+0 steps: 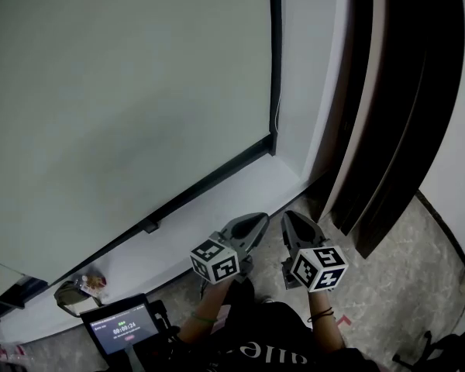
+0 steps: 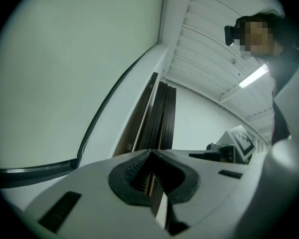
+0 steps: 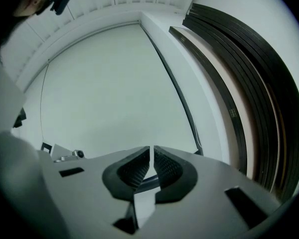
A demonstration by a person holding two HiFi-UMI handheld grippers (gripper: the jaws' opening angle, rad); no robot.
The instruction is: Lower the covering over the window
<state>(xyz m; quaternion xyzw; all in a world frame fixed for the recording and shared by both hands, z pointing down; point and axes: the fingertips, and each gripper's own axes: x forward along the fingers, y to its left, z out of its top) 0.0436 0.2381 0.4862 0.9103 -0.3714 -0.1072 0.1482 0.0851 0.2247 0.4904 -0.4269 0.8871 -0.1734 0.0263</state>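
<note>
A pale, flat window covering (image 1: 124, 91) fills most of the head view, and a dark bar (image 1: 209, 180) runs along its lower edge. It also shows in the right gripper view (image 3: 114, 93) and in the left gripper view (image 2: 65, 73). Both grippers are held side by side below the white sill (image 1: 217, 215), pointing toward the window's lower right corner and touching nothing. My left gripper (image 1: 257, 222) (image 2: 150, 154) has its jaws together with nothing held. On my right gripper (image 1: 293, 220) (image 3: 152, 148) only a thin slit shows between the pads, and they are empty.
Dark vertical panels (image 1: 395, 115) stand right of the window beside a white wall strip (image 1: 310, 76). A small screen on a stand (image 1: 122, 328) is at lower left, with a small object (image 1: 81, 287) on the sill near it. Speckled floor (image 1: 403, 285) lies below right.
</note>
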